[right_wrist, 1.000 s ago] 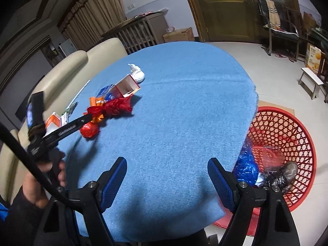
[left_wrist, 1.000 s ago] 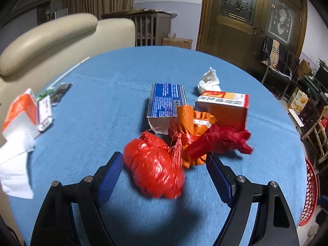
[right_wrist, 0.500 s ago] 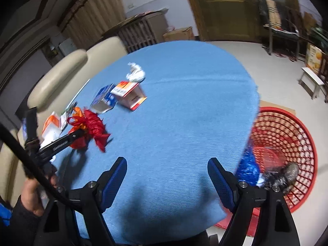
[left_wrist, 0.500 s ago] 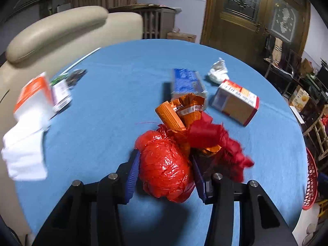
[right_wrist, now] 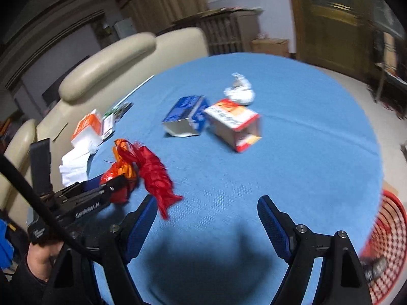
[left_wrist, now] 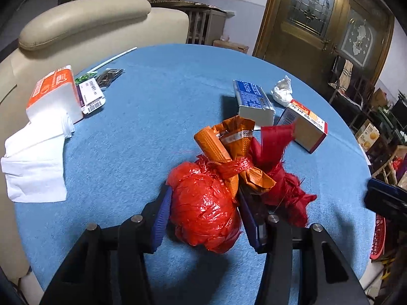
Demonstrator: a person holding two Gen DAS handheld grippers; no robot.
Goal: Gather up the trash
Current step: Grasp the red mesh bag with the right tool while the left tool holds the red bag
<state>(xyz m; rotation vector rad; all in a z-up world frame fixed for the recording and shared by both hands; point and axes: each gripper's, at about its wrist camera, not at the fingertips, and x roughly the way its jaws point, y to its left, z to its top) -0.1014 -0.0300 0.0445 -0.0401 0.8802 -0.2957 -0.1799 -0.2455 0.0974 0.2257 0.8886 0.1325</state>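
My left gripper (left_wrist: 204,203) is shut on a red plastic bundle (left_wrist: 203,208) tied with orange wrapper (left_wrist: 223,142) and red netting (left_wrist: 282,185), held just above the blue table (left_wrist: 152,117). The bundle also shows in the right wrist view (right_wrist: 152,170), left of my right gripper (right_wrist: 207,214), which is open and empty over the near table. A blue box (left_wrist: 251,101), a red-and-white box (left_wrist: 304,127) and a crumpled white wad (left_wrist: 282,92) lie farther back.
A tissue pack (left_wrist: 51,96) with loose tissues (left_wrist: 35,162), a card and a straw lie at the table's left edge. A beige sofa (left_wrist: 84,23) stands behind. A red basket (right_wrist: 386,244) with trash sits on the floor at the right.
My left gripper closed on the red bundle and drew it back from the boxes. My right gripper swung left, so the boxes are now ahead and the basket at the right edge.
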